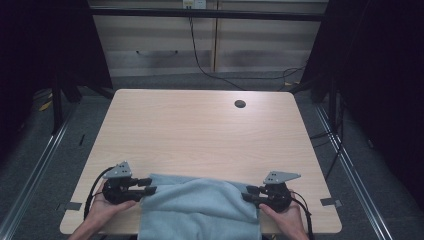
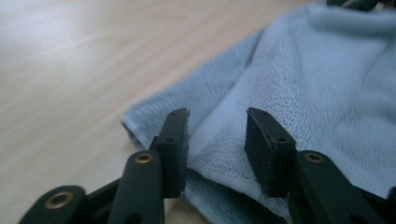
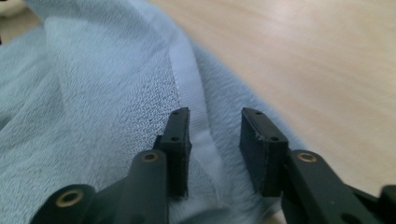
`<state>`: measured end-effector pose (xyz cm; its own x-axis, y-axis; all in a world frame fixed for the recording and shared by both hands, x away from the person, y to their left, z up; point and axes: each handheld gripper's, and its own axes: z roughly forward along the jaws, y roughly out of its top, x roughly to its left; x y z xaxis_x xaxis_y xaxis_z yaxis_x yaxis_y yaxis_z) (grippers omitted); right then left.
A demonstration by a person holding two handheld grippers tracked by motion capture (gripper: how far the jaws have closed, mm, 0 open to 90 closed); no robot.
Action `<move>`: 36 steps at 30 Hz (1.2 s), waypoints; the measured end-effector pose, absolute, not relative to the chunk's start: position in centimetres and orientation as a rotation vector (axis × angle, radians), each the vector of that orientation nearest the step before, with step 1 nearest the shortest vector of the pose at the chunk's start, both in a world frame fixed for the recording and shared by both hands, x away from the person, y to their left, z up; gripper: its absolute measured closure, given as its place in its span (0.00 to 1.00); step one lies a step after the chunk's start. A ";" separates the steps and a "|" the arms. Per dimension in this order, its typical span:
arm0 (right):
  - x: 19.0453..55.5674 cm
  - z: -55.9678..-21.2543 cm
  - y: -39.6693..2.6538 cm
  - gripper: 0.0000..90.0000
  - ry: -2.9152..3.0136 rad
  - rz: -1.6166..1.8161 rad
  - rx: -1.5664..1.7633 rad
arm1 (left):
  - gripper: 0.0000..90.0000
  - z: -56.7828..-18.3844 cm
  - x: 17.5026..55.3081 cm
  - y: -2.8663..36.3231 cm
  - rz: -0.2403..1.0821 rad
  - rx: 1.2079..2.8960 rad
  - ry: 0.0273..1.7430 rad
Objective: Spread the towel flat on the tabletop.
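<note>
The left gripper [image 1: 148, 186] has its jaws apart over the left edge of the light blue towel [image 1: 200, 207], the hem lying between the pads without being pinched. The right gripper [image 1: 249, 193] is likewise open at the towel's right edge, its jaws loose around the hem. The towel lies at the near edge of the wooden table [image 1: 200, 130], partly draping over it.

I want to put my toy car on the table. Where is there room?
Lots of bare table lies between the blue towel and the far edge with the round hole. The near edge is crowded: the towel fills the middle, with the left claw and right claw at its corners.
</note>
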<state>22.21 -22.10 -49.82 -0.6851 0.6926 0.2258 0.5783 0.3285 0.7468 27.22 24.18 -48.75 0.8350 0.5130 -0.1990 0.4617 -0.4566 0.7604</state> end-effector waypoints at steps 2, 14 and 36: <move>21.8 -50.0 -21.9 0.64 2.463 1.275 1.163 | 0.60 -49.0 26.9 23.9 0.099 2.160 0.718; 21.0 -50.1 -21.7 0.71 2.472 1.227 1.104 | 0.84 -49.8 26.1 23.6 0.119 2.197 0.663; 23.9 -42.3 -24.2 1.00 2.194 1.468 1.093 | 0.93 -43.6 30.0 25.4 0.158 1.847 0.738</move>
